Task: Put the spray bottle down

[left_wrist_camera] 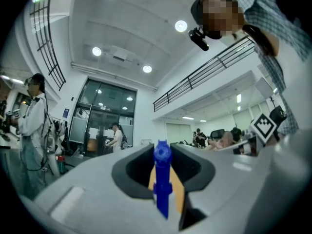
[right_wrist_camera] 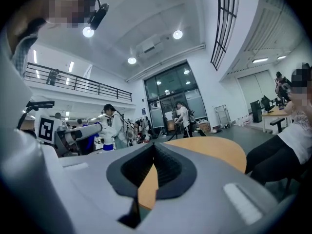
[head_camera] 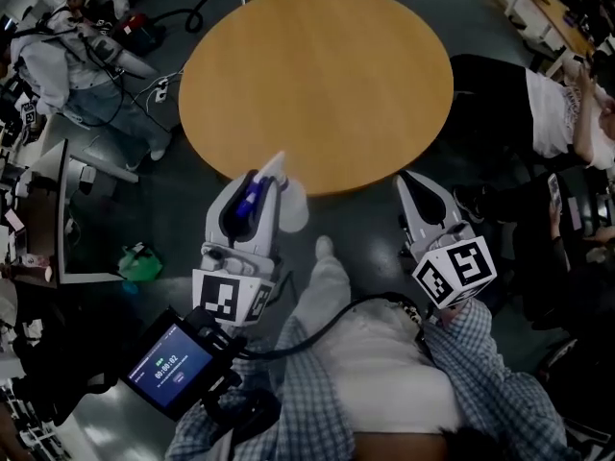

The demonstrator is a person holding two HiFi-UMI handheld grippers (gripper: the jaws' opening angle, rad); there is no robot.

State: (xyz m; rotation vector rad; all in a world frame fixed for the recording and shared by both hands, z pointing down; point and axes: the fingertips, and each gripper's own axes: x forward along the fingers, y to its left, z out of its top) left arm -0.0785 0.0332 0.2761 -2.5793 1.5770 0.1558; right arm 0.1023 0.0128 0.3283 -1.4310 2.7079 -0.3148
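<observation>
A spray bottle (head_camera: 291, 203) with a blue head and a pale translucent body is clamped in my left gripper (head_camera: 265, 175), just short of the near edge of the round wooden table (head_camera: 317, 75). In the left gripper view the blue head (left_wrist_camera: 162, 179) stands upright between the jaws of the left gripper (left_wrist_camera: 163, 151), which press on it from both sides. My right gripper (head_camera: 409, 181) hovers at the table's near right edge. Its jaws meet at the tips of the right gripper (right_wrist_camera: 153, 147) with nothing between them, and the tabletop (right_wrist_camera: 214, 150) lies beyond.
A seated person in a white shirt (head_camera: 548, 109) is close to the table's right side, and another person (head_camera: 67, 65) sits at the left among cables. A green object (head_camera: 140, 262) lies on the floor at the left. A small screen (head_camera: 173, 368) hangs below my left gripper.
</observation>
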